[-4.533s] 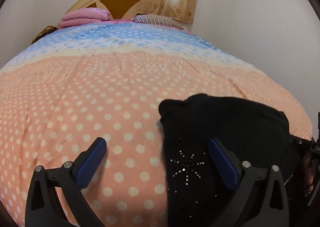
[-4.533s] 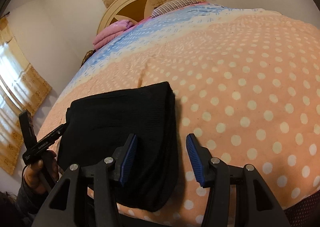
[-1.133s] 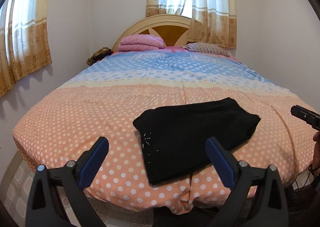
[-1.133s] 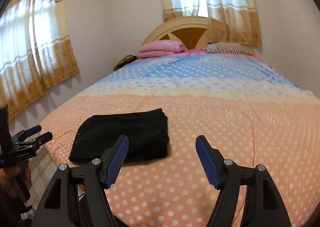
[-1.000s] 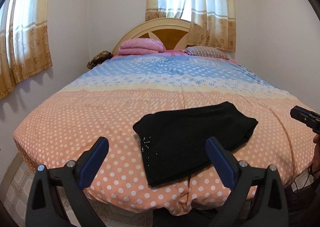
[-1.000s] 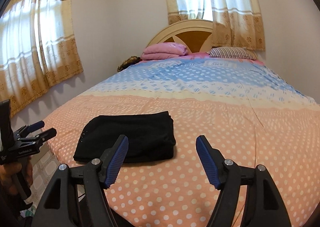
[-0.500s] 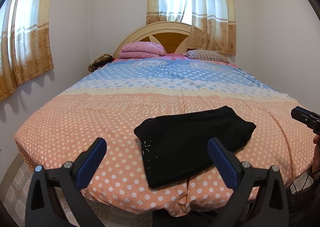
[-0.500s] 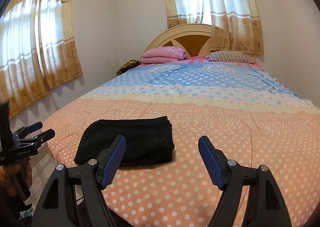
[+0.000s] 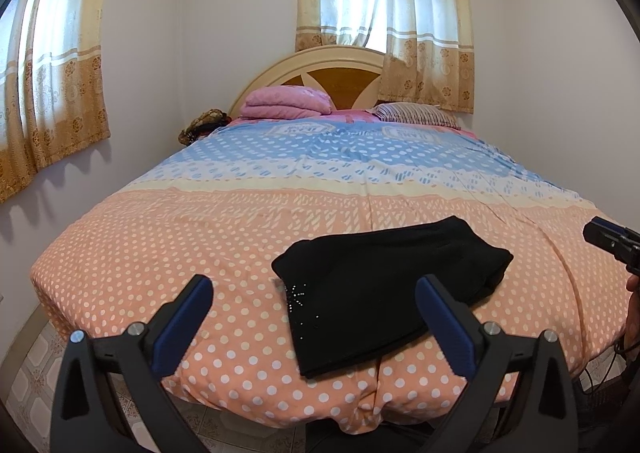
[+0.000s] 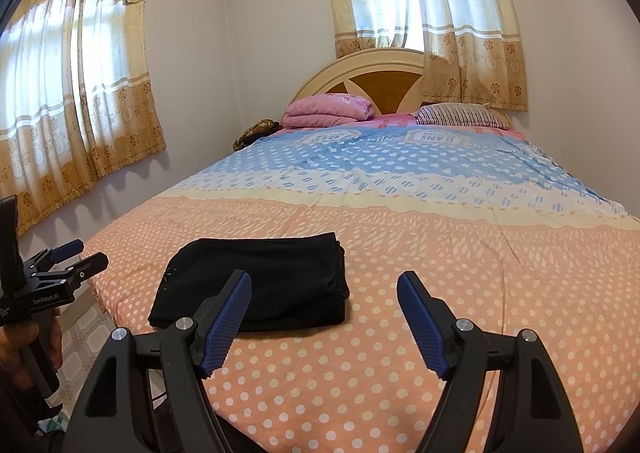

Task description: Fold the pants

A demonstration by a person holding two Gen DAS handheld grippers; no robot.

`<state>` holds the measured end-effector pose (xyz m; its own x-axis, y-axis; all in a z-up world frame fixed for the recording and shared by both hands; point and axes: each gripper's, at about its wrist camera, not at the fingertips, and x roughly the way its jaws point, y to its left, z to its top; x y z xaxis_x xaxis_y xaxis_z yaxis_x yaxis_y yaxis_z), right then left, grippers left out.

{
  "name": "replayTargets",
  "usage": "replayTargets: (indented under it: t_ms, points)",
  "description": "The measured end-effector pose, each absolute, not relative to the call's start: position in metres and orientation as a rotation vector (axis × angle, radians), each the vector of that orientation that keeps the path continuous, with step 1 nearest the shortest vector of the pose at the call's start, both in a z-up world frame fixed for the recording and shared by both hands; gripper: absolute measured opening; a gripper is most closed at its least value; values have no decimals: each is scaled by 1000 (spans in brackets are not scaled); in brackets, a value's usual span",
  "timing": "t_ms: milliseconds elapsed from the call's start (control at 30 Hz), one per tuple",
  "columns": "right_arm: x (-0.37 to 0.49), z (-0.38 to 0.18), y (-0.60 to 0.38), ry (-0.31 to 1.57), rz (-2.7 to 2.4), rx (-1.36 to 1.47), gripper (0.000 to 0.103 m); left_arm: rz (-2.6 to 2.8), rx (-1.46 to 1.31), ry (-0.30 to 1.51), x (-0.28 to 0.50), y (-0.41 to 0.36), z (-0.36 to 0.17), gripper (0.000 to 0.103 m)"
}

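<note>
Black pants (image 9: 384,273) lie folded into a flat rectangle near the foot edge of the bed (image 9: 224,237), with a small sparkly design on the corner nearest me. My left gripper (image 9: 312,285) hovers open before the bed's foot, holding nothing and well back from the cloth. In the right wrist view the pants (image 10: 272,273) lie ahead and to the left. My right gripper (image 10: 323,279) is open too, with only bedspread showing between its blue pads. Each gripper shows at the other view's edge: the left gripper (image 10: 52,273) and the right gripper (image 9: 612,241).
The bedspread is peach with white dots, turning blue toward the headboard (image 9: 340,69). A folded pink blanket (image 9: 288,103) and a striped pillow (image 9: 412,113) lie at the head. Curtained windows (image 10: 72,93) line the left and back walls. Tiled floor (image 9: 28,373) shows below the bed's foot.
Since 4.5 seconds ago both grippers have drawn back from the pants, away from the bed. Over the last second the views barely shift; the pants lie still.
</note>
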<state>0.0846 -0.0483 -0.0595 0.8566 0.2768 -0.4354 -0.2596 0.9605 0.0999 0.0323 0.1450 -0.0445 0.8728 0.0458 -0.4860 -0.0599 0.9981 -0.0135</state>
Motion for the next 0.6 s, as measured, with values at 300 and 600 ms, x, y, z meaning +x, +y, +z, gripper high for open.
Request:
replayTargets:
  t_ms: [300, 600]
  points:
    - [84, -59, -48, 460, 279, 42, 77, 59, -26, 508, 33, 145, -44, 103]
    - [84, -59, -43, 459, 284, 38, 77, 65, -20, 502, 33, 144, -42, 103]
